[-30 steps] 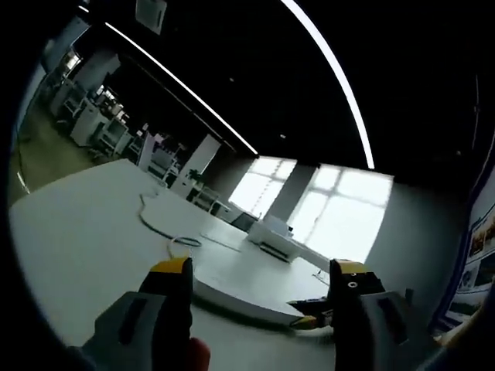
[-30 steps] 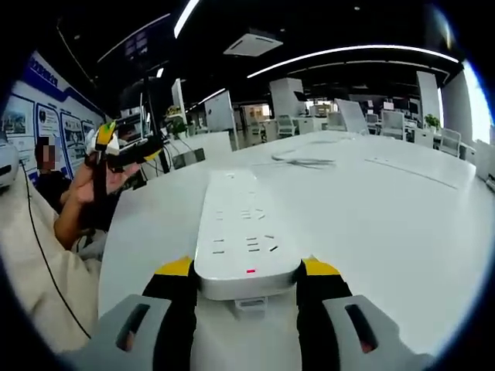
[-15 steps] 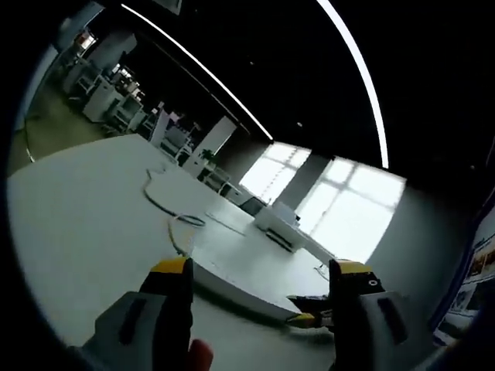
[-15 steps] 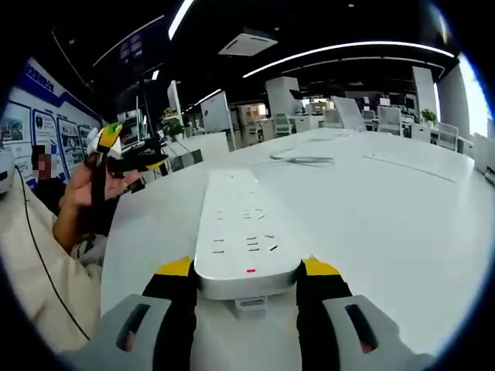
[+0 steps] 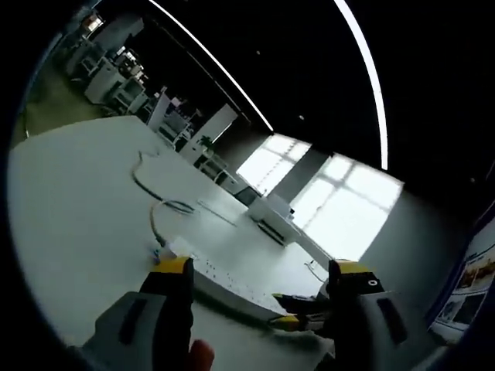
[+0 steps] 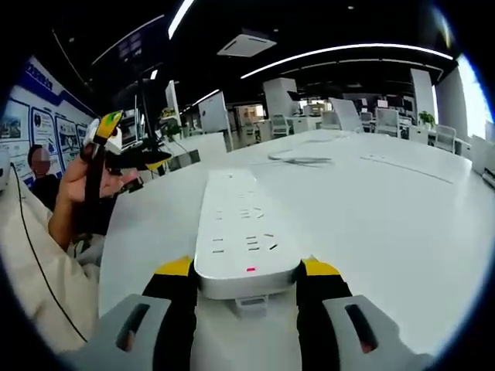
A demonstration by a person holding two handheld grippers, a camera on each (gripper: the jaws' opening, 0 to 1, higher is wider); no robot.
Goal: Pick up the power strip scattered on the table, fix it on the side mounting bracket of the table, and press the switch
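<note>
- My right gripper (image 6: 246, 272) has both yellow-tipped jaws closed against the near end of the power strip (image 6: 238, 224), one on each side.
- My left gripper (image 5: 263, 278) is raised, jaws spread apart with nothing between them; the hand (image 6: 81, 182) grips its handle.

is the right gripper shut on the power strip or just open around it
Shut on it. In the right gripper view the right gripper has both yellow-tipped jaws pressed against the sides of the white power strip, at its end with the small red mark.
</note>
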